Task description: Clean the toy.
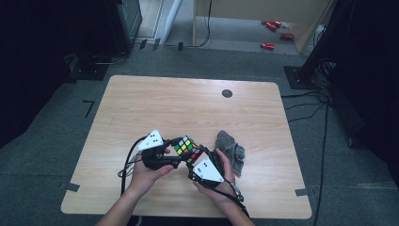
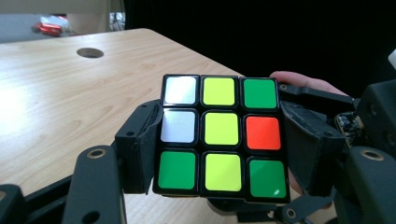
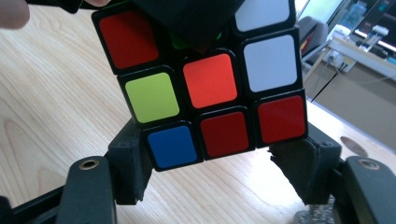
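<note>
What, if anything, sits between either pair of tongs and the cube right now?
Nothing visible does. The left tongs are shut on the cube, a pad against each side. The right tongs meet its lower edge directly. The grey cloth lies aside on the table.

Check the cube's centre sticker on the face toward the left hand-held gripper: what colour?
Yellow; the cube shows it best in the left gripper view.

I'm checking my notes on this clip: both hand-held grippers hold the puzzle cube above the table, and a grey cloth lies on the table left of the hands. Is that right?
One detail is wrong: the grey cloth lies to the right of the hands, beside the right hand-held gripper, as the high view shows. The rest holds: the left hand-held gripper and the right one both grip the puzzle cube above the table.
</note>
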The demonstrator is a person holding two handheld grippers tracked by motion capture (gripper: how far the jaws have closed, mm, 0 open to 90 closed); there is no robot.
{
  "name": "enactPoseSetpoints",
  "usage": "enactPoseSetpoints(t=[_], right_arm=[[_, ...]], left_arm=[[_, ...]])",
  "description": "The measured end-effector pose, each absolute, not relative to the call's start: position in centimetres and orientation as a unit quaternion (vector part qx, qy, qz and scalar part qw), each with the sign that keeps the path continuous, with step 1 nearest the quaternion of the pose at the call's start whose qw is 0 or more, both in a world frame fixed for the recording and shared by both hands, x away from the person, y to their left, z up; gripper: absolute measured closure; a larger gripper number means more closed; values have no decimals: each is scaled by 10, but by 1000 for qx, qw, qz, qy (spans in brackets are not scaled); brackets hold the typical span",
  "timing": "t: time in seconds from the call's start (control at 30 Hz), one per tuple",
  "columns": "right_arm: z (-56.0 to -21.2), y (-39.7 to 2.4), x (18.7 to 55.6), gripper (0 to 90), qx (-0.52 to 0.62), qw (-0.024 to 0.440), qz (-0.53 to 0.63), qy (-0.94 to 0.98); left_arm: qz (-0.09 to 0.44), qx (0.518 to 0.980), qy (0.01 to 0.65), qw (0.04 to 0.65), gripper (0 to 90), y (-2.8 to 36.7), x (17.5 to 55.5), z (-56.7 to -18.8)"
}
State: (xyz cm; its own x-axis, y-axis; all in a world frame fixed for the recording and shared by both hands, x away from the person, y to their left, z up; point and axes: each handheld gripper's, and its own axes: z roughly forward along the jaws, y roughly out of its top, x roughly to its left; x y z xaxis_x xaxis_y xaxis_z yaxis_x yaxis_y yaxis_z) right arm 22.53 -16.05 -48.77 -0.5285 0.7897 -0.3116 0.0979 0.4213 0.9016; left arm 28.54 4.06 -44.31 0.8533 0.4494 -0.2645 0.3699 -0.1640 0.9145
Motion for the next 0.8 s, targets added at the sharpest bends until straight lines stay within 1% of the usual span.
enactPoseSetpoints(t=[0.07,0.13,0.17,0.23,0.53,0.67,0.8], right_arm=[[-488,-161,225,351,288,394,443,752],[-488,-161,224,417,278,403,439,754],[-489,-161,223,432,276,406,436,754],[-489,-160,223,439,273,411,433,754],[-492,-159,222,445,257,439,407,758],[-490,-159,222,449,256,439,414,755],[-486,-163,223,372,259,430,424,753]], left_arm=[[26,763,273,586,355,42,287,-443],[20,761,279,586,355,43,288,-443],[17,760,280,586,355,43,289,-443],[18,763,278,584,355,43,289,-443],[12,777,278,564,352,40,290,-445],[36,771,280,571,356,41,286,-442],[46,753,291,588,357,50,287,-438]])
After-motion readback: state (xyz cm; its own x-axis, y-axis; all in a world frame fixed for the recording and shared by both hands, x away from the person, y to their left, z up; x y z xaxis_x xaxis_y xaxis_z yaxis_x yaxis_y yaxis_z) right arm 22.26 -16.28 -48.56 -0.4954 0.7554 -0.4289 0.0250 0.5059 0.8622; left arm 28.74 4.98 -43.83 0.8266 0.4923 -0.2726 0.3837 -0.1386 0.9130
